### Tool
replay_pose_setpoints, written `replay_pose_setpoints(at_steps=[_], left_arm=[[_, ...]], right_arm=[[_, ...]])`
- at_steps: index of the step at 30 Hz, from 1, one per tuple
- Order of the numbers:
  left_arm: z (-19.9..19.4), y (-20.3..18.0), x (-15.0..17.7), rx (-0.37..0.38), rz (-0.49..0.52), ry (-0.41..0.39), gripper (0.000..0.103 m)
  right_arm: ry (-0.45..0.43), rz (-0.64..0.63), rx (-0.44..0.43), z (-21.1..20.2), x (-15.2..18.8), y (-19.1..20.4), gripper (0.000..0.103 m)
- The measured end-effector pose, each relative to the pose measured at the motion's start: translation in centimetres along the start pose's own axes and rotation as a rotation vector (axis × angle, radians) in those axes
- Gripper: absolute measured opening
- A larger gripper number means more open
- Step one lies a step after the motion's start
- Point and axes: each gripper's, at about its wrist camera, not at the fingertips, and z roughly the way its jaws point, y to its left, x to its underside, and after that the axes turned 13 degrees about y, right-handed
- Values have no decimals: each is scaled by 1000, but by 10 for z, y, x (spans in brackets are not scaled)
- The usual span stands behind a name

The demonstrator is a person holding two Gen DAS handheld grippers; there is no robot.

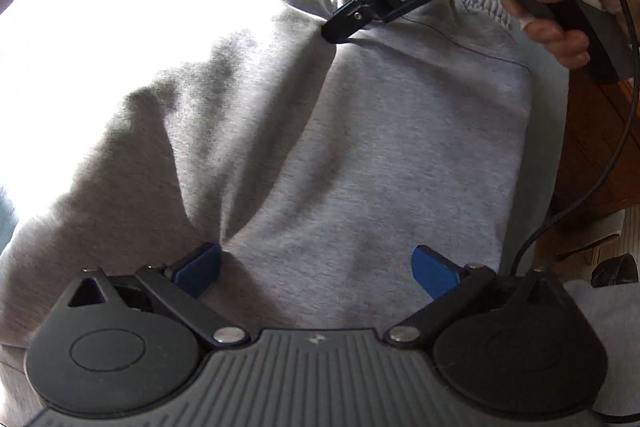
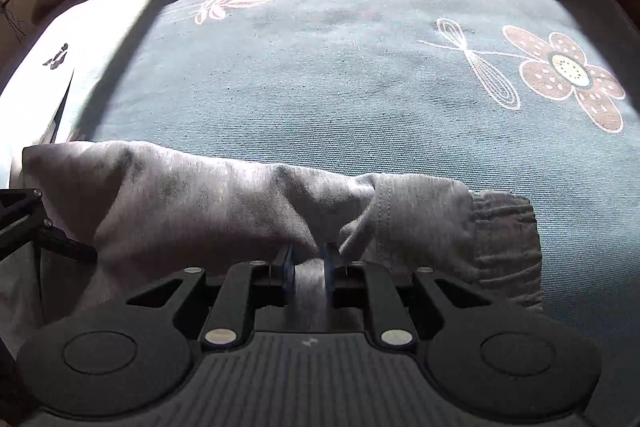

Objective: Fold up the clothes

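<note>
Grey sweatpants (image 1: 360, 131) lie on blue flowered bedsheet (image 2: 360, 75). Left gripper (image 1: 316, 269) fingers spread wide over cloth, holding nothing. Right gripper (image 2: 308, 259) fingers nearly together, pinching fold near waistband.

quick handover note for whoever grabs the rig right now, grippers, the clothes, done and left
Left gripper: open, fingers spread over the grey sweatpants, nothing gripped.
Right gripper: fingers nearly shut, pinching a ridge of the fabric near the waistband.
Sweatpants lie bunched and creased on the blue floral cloth.
Done: one grip near the waistband.
Left: grip with the left, smooth it, make the folds.
</note>
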Motion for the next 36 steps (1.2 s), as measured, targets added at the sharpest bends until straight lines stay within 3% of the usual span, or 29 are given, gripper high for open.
replay_pose_setpoints(at_steps=[3,8,13,19,24,28,30,36], left_arm=[[0,-8,1,-37,-11,-15,102],[-26,-3,11,-2,-162,-63,101],[-60,2,51,-12,-274,-88,101],[-80,37,94,49,-518,-79,102],[-84,87,151,148,-776,-108,102],[-76,117,179,224,-888,-143,102],[-79,127,190,237,-889,-162,102],[-80,149,220,252,-866,-174,102]], right_arm=[[3,5,-11,-1,-1,-2,19],[2,-9,-29,-10,-4,1,23],[-14,-61,-73,-29,-7,15,24],[-14,-147,-294,-41,-12,59,25],[27,-214,-464,-30,-12,117,34],[57,-292,-467,-13,-13,172,35],[70,-308,-441,-3,-16,192,39],[111,-317,-351,27,-30,228,40]])
